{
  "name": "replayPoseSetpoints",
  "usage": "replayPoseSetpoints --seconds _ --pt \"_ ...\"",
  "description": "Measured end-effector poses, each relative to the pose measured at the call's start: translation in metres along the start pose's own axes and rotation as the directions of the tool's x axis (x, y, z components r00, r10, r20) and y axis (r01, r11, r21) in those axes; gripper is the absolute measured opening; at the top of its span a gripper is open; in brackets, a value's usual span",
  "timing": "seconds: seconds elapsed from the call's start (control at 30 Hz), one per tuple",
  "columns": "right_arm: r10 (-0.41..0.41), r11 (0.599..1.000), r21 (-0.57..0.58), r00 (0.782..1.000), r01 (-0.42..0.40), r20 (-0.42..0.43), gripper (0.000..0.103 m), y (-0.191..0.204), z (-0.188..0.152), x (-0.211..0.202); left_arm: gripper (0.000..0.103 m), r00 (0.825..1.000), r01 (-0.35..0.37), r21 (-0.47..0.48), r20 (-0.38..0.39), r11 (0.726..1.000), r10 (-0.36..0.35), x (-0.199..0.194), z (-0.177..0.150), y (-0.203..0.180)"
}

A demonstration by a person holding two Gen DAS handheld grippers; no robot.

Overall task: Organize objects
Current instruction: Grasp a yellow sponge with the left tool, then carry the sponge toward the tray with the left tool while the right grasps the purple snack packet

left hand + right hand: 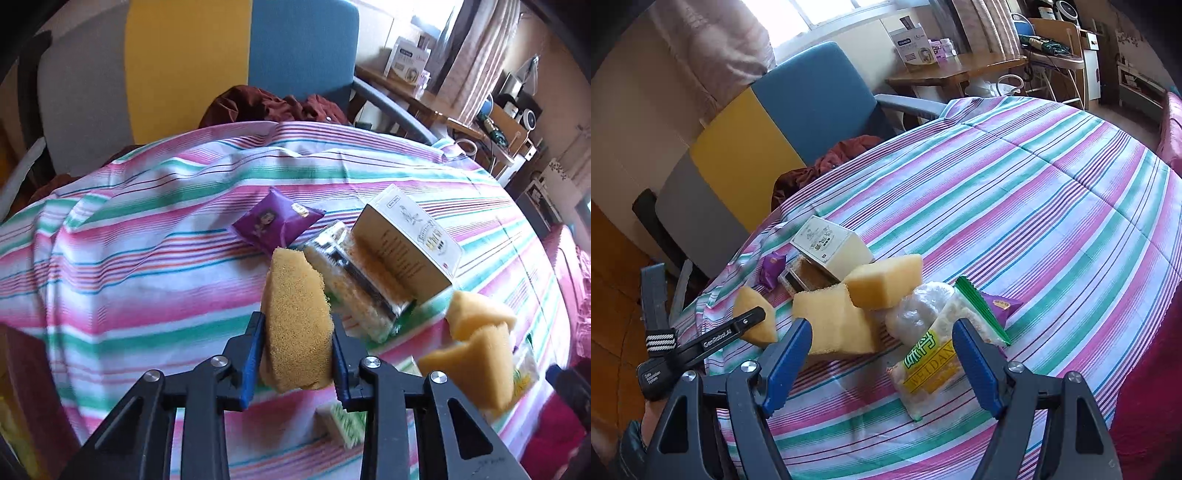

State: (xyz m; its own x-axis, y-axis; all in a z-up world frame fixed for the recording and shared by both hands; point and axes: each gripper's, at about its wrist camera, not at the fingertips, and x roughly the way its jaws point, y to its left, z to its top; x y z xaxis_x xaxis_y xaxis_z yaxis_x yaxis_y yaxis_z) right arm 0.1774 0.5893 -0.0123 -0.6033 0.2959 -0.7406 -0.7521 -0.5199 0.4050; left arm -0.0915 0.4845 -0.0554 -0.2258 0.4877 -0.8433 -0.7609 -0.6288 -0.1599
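left gripper point(298, 343) clamped on yellow sponge point(295, 325), held above striped cloth point(147, 236) | right gripper point(881, 360) jaws wide apart, nothing between | two more sponges point(882, 280) touching, near cream box point(831, 247) | yellow snack pack point(931, 365) just right of them | purple packet point(275, 221) far left of box
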Motion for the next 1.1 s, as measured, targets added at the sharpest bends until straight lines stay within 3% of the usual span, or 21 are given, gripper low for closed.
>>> replayPoseSetpoints --seconds 0.17,0.3,0.47,0.57,0.77,1.03,1.1 --pt "-0.012 0.999 -0.046 1.000 0.013 0.016 0.080 0.010 -0.001 -0.005 0.033 0.999 0.033 -0.014 0.025 0.999 -0.033 -0.038 -0.022 0.017" --pt "0.023 0.987 -0.160 1.000 -0.023 -0.001 0.080 0.039 -0.002 -0.006 0.033 0.997 0.050 -0.004 0.052 0.999 -0.049 -0.074 -0.042 0.034" --pt "0.156 0.953 -0.243 0.980 -0.181 -0.119 0.074 0.099 0.007 0.011 0.033 0.993 0.054 -0.006 0.104 0.999 -0.053 -0.118 -0.067 0.064" --pt "0.186 0.937 -0.261 0.964 -0.233 -0.192 0.074 0.140 0.014 0.037 0.033 0.991 0.059 -0.053 0.126 0.997 -0.052 -0.139 -0.082 0.090" --pt "0.099 0.963 -0.213 0.955 -0.162 -0.280 0.072 0.183 0.035 0.120 0.033 0.986 0.055 -0.167 0.167 0.984 -0.027 -0.174 -0.114 0.146" --pt "-0.049 0.994 -0.109 0.946 0.014 -0.322 0.072 0.187 0.060 0.200 0.033 0.981 0.032 -0.284 0.194 0.958 0.025 -0.202 -0.152 0.209" --pt "-0.050 0.996 -0.092 0.942 0.021 -0.333 0.072 0.186 0.061 0.208 0.033 0.981 0.034 -0.313 0.194 0.949 0.029 -0.204 -0.160 0.221"
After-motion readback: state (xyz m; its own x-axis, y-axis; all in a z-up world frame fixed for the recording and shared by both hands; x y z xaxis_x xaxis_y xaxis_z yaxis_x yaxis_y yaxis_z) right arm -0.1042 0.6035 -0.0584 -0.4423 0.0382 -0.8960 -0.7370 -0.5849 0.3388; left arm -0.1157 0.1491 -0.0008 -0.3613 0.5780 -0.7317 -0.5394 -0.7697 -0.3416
